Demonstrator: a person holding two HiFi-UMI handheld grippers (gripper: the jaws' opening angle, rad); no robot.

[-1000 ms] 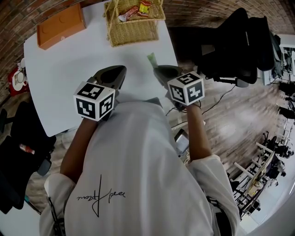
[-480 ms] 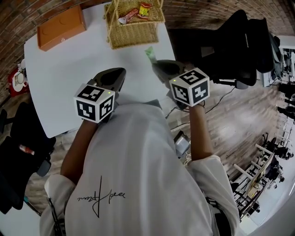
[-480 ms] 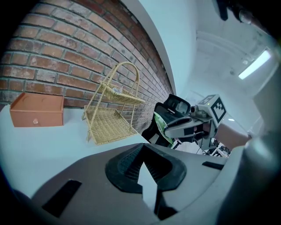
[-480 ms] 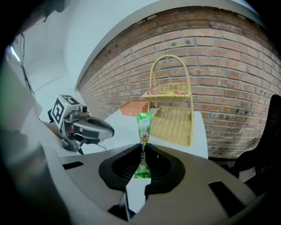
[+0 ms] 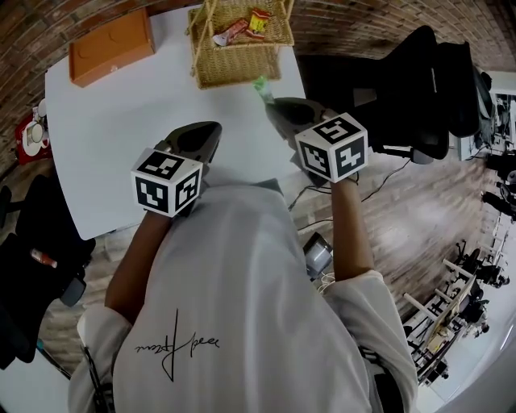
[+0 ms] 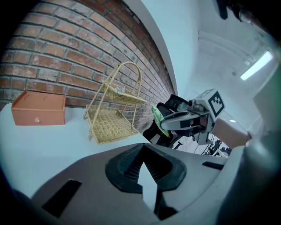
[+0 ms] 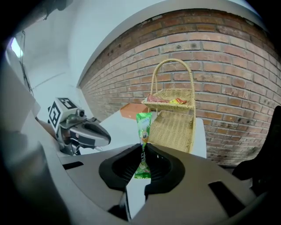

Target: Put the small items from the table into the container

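A white table point(image 5: 121, 137) set against a brick wall point(image 7: 219, 66) is the stage for a tidying job. The right gripper point(image 7: 143, 151), at centre right of the head view, pinches a slim green packet point(image 7: 143, 127) by its lower part, with the rest standing up above the jaws. Since a second ago it has lifted the packet clear of the table and carried it toward the upper centre of the frame, where a two-tier wicker basket point(image 5: 238, 64) stands just beyond the packet's tip. The basket's top tray already holds a few red and yellow wrappers point(image 5: 242, 24). The left gripper point(image 6: 144, 163), its jaws pressed together on nothing, has stayed where it was at centre left, well short of the basket. An orange box point(image 5: 110, 47) sits at the upper left. No other loose item shows on the table, so this packet looks like the last to go in; what remains is likely to bring it over a tray and let go.
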